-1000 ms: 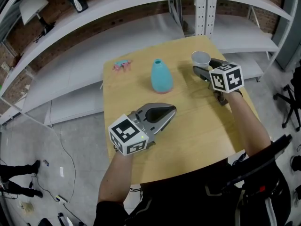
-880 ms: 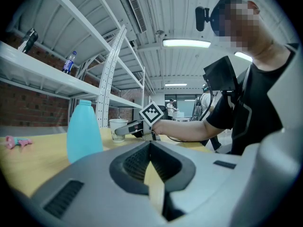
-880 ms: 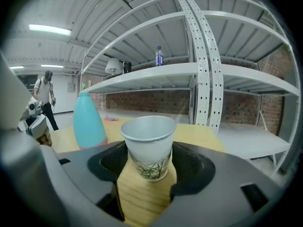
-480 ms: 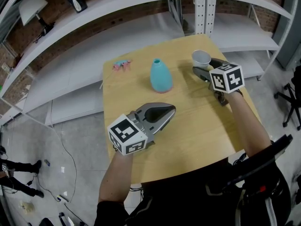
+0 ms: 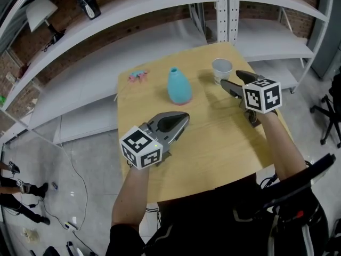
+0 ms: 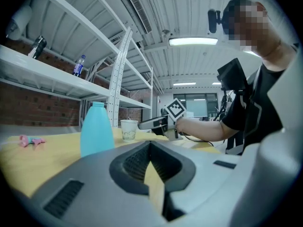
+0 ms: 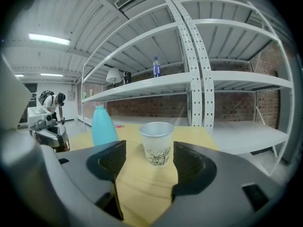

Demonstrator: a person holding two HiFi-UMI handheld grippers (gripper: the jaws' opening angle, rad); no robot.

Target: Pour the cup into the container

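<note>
A white paper cup (image 5: 221,68) stands upright near the far right corner of the wooden table (image 5: 213,143). My right gripper (image 5: 232,79) sits just short of the cup, and its jaws are opening with nothing between them. In the right gripper view the cup (image 7: 156,143) shows beyond the tips of my right gripper (image 7: 149,160). A light blue bottle-shaped container (image 5: 179,85) stands left of the cup. My left gripper (image 5: 180,118) rests near the table's middle, shut and empty, pointing toward the container (image 6: 96,129).
A small pink object (image 5: 138,76) lies at the table's far left. White metal shelving (image 5: 133,15) runs behind the table, with a dark bottle (image 5: 88,3) and a lamp (image 5: 41,14) on it. An office chair (image 5: 327,116) stands to the right.
My right gripper has drawn back slightly from the cup and its jaws stand wider. The left gripper has shifted a little to the left. The cup and container have not moved.
</note>
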